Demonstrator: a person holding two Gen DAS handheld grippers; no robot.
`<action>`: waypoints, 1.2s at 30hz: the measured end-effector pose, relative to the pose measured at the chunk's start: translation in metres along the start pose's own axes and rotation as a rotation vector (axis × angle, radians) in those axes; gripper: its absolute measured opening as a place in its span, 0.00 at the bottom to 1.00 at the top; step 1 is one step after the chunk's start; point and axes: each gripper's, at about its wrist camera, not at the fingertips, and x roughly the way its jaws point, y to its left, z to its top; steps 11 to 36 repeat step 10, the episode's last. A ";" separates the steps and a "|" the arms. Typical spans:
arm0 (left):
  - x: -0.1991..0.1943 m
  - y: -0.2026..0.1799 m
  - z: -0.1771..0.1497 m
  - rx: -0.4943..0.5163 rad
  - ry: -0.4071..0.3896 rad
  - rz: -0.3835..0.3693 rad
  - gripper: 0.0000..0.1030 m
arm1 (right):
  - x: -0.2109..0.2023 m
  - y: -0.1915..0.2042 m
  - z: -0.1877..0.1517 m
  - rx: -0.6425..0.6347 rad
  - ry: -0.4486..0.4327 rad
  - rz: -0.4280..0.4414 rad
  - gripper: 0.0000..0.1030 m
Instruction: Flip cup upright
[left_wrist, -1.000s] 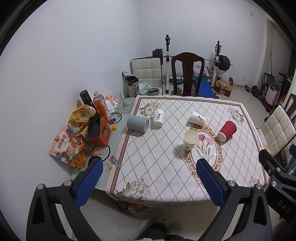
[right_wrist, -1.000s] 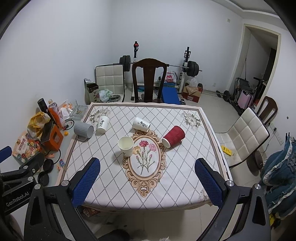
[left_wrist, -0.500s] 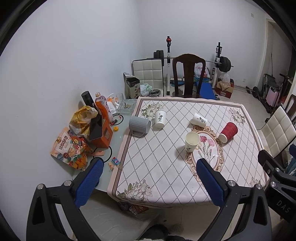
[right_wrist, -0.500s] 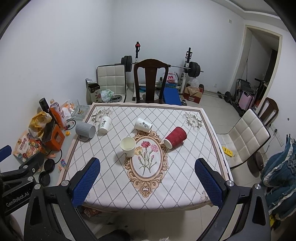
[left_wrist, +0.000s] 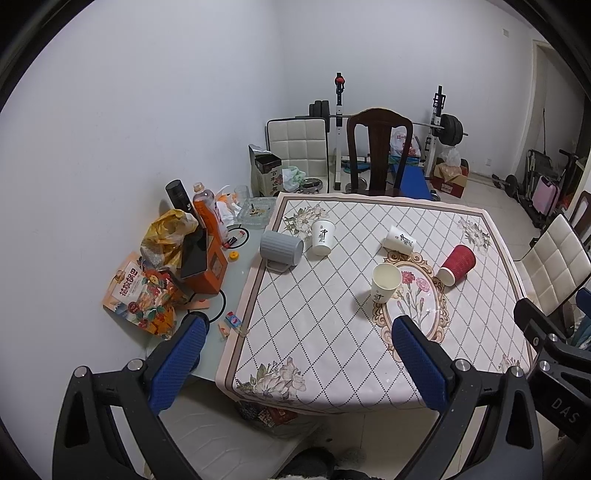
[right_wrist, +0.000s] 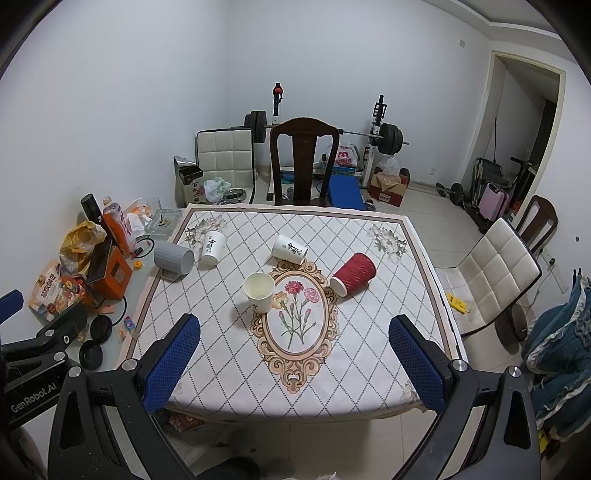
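Note:
A square table (right_wrist: 221, 369) with a diamond-patterned cloth holds several cups. A red ribbed cup (right_wrist: 352, 273) (left_wrist: 456, 264) lies on its side right of centre. A white paper cup (right_wrist: 289, 249) (left_wrist: 400, 239) lies on its side behind the middle. A cream paper cup (right_wrist: 259, 292) (left_wrist: 385, 282) stands upright. Another white cup (right_wrist: 213, 247) (left_wrist: 322, 237) stands upside down beside a grey mug (right_wrist: 173, 258) (left_wrist: 281, 249) on its side. My left gripper (left_wrist: 295, 365) and right gripper (right_wrist: 295, 363) are open and empty, in front of the table's near edge, far from all cups.
Snack bags, bottles and an orange box (left_wrist: 207, 266) clutter the table's uncovered left strip. A dark wooden chair (right_wrist: 303, 162) stands at the far side, a white chair (right_wrist: 491, 273) at the right. Weight equipment stands along the back wall.
Both grippers have drawn back and up a little from the table, so the table looks slightly smaller. No cup has moved.

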 end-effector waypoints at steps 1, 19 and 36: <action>0.000 0.000 0.000 0.000 0.000 0.000 1.00 | 0.000 0.000 0.000 -0.002 0.000 0.002 1.00; -0.002 0.006 0.000 -0.011 -0.009 -0.011 1.00 | 0.000 0.003 -0.001 -0.005 0.000 0.005 1.00; -0.002 0.006 0.000 -0.011 -0.009 -0.011 1.00 | 0.000 0.003 -0.001 -0.005 0.000 0.005 1.00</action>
